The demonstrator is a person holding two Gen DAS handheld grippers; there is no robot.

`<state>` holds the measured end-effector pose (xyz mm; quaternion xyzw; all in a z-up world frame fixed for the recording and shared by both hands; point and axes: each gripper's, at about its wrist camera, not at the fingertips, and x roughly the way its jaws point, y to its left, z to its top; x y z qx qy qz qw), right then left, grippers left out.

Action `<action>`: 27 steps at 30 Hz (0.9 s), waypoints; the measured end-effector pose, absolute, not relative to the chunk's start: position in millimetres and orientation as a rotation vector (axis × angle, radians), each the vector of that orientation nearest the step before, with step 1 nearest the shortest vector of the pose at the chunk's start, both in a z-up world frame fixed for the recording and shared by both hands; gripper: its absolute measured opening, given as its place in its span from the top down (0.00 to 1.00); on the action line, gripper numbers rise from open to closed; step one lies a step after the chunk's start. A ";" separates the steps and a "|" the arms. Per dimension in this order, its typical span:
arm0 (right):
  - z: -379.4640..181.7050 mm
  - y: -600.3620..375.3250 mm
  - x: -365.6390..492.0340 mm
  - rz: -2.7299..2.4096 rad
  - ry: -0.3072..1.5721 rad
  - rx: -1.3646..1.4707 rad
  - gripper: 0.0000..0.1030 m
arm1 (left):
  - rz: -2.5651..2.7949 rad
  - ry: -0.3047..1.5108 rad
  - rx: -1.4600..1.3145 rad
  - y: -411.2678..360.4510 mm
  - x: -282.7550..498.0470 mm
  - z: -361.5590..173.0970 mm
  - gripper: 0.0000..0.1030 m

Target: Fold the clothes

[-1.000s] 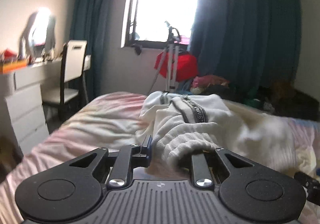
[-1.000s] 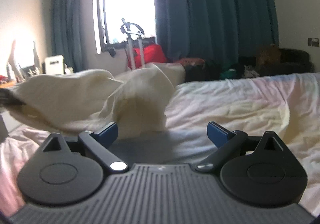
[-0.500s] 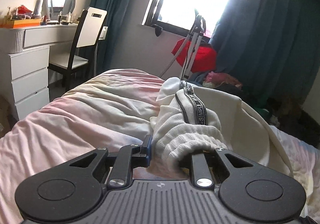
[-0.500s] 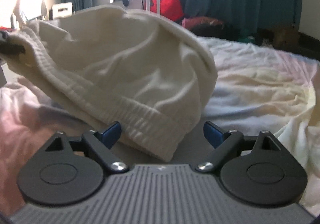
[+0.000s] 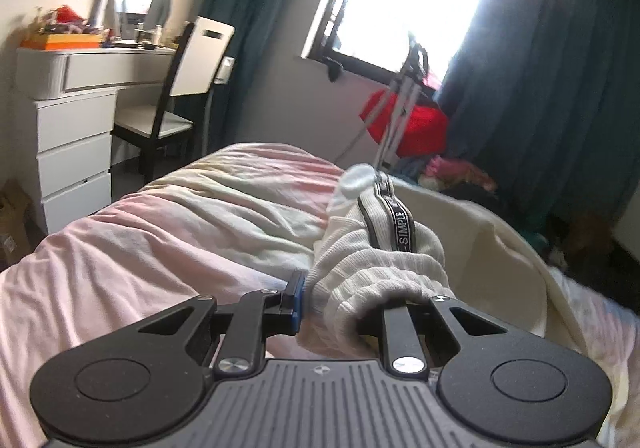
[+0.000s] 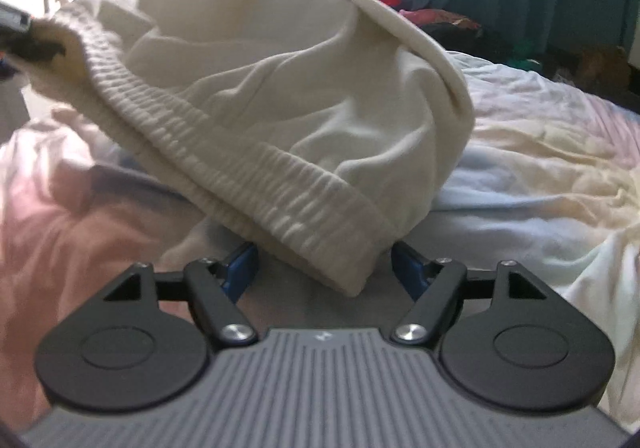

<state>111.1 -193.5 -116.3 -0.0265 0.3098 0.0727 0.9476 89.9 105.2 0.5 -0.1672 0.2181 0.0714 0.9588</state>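
- Standing by the bed (image 5: 168, 248), I take the cream garment (image 6: 304, 100) as my landmark; it looks like a sweatshirt or joggers with a ribbed band, though I cannot tell which.
- Left of the garment and beyond the bed stand the white dresser (image 5: 72, 136) and a chair (image 5: 180, 88).
- At the garment's left end, the left gripper (image 5: 344, 300) is clamped on the bunched ribbed band (image 5: 376, 268), with a black "SIMPLE" strap (image 5: 400, 224) running away from it. The near finger is hidden in the cloth.
- Over the last second the left gripper has kept that hold while its view has swung towards the dresser, so this end has been carried and held up off the bedding.
- Across the middle, the band now stretches from the left gripper down towards the right one, the body of the garment sagging behind it onto the bed.
- At the garment's right corner, the right gripper (image 6: 324, 268) has its fingers apart, one either side of the band's lower corner; a second ago that cloth was further off.
- My judgement: the right gripper has closed in to take the second corner, so the cloth can be drawn out for a fold.
- Behind the garment stand a tripod (image 5: 400, 100) and a red bag (image 5: 416, 124) under the window.
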 end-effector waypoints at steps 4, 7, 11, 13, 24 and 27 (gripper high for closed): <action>-110.7 -203.3 108.8 0.078 0.572 -0.003 0.27 | 0.146 0.411 -0.348 106.6 84.5 4.3 0.80; -103.5 -215.6 106.1 -0.023 0.522 0.051 0.37 | 0.144 0.400 -0.352 107.0 84.0 5.6 0.80; -93.7 -217.1 99.2 -0.110 0.431 0.028 0.54 | 0.112 0.388 -0.357 103.8 82.5 5.5 0.80; -96.6 -213.4 104.8 -0.085 0.457 0.007 0.55 | 0.103 0.365 -0.354 102.9 80.4 7.5 0.80; -55.6 -197.7 70.4 -0.047 0.373 -0.074 0.89 | 0.077 0.407 -0.431 120.4 85.8 1.2 0.80; -31.2 -201.5 46.9 -0.024 0.325 -0.108 0.89 | 0.051 0.468 -0.430 124.6 82.4 -3.5 0.80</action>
